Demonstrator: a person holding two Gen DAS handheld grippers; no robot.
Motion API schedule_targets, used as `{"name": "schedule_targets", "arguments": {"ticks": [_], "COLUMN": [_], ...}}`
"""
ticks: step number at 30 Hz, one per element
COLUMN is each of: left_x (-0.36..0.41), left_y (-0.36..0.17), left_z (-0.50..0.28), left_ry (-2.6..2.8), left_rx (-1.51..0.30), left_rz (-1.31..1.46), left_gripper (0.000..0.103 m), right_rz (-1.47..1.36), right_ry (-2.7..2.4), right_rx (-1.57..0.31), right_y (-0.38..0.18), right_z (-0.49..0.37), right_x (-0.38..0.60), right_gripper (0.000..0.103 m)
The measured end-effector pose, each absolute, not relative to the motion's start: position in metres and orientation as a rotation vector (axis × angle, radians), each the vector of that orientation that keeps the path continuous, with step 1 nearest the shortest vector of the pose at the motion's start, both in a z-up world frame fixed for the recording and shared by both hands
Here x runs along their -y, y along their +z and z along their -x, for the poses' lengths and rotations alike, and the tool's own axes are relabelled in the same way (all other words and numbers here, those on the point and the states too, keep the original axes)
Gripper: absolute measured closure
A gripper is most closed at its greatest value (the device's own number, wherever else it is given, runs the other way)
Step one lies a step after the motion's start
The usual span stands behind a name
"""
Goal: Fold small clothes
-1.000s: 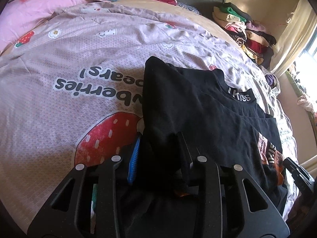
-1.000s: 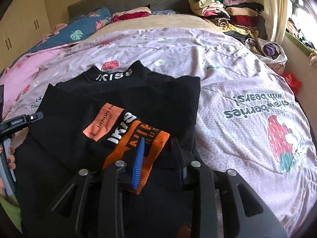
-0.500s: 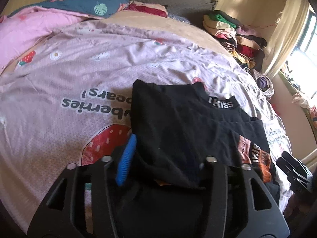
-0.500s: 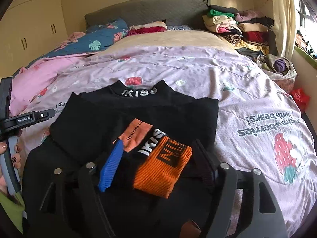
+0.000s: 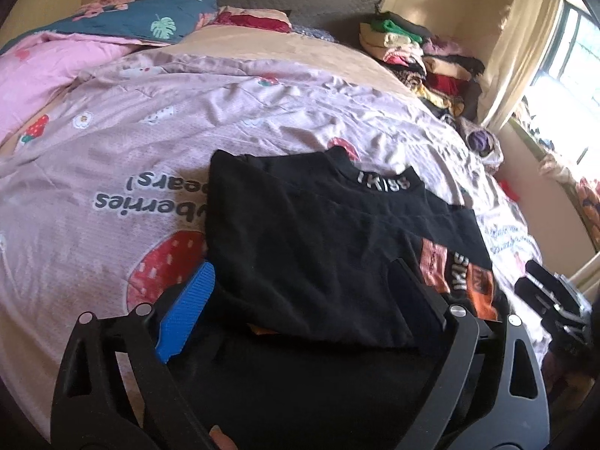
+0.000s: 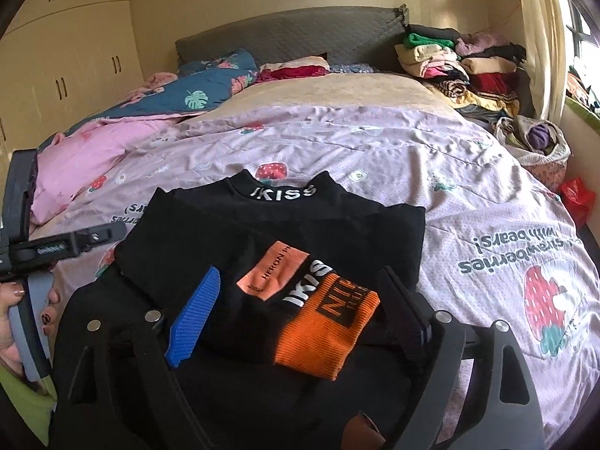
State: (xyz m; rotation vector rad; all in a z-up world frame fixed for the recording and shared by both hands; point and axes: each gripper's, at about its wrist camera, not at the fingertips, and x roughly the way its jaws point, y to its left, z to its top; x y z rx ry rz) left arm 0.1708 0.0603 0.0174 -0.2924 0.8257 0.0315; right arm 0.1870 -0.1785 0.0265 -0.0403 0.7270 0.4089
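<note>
Both my left gripper point(image 5: 300, 296) and right gripper point(image 6: 298, 300) have just spread wide, nothing pinched. Black top point(image 6: 285, 232) lies half-folded on the bedspread point(image 6: 468, 187); soft, floppy knit, so I'd grab the hem corners.

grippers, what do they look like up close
Both the left gripper and the right gripper are black plastic frames with silver rivets, one finger faced with a ribbed blue pad, the other black. The hand wears dark nail polish.
</note>
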Motion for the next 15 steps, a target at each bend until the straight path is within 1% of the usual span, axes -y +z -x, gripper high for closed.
{"name": "schedule_targets", "arguments": {"ticks": [5, 6, 7, 8, 9, 10, 11, 12, 13, 15], "left_x": [-0.046, -0.042, -0.04, -0.037, -0.035, -0.035, -0.034, -0.034, -0.035, -0.038], "left_y": [0.007, 0.005, 0.002, 0.0, -0.004, -0.008, -0.011, -0.015, -0.019, -0.024], "left_z": [-0.173, -0.174, -0.175, -0.175, -0.177, -0.178, -0.178, -0.178, -0.179, -0.178], "left_ry": [-0.001, -0.009, -0.017, -0.028, -0.039, -0.045, -0.048, -0.044, -0.036, -0.04], "left_rx": [-0.855, -0.861, -0.87, -0.881, -0.897, -0.91, -0.919, -0.933, -0.943, -0.952], "left_rz": [0.256, 0.242, 0.23, 0.222, 0.216, 0.215, 0.214, 0.207, 0.201, 0.219], "left_gripper": [0.017, 0.023, 0.035, 0.043, 0.058, 0.069, 0.074, 0.08, 0.082, 0.082], "right_rz": [0.06, 0.068, 0.076, 0.083, 0.087, 0.091, 0.095, 0.1, 0.106, 0.121], "right_ry": [0.439, 0.445, 0.452, 0.463, 0.471, 0.479, 0.492, 0.501, 0.509, 0.522], "right_rx": [-0.73, -0.731, -0.732, -0.734, -0.737, -0.742, -0.75, -0.758, -0.767, -0.785], "right_y": [0.024, 0.023, 0.023, 0.021, 0.02, 0.019, 0.016, 0.014, 0.011, 0.005], "right_z": [-0.184, -0.183, -0.183, -0.182, -0.182, -0.182, -0.182, -0.182, -0.182, -0.183], "right_x": [0.168, 0.166, 0.163, 0.161, 0.159, 0.157, 0.154, 0.152, 0.149, 0.143], "right_gripper": [0.019, 0.019, 0.019, 0.02, 0.022, 0.027, 0.032, 0.034, 0.036, 0.04]}}
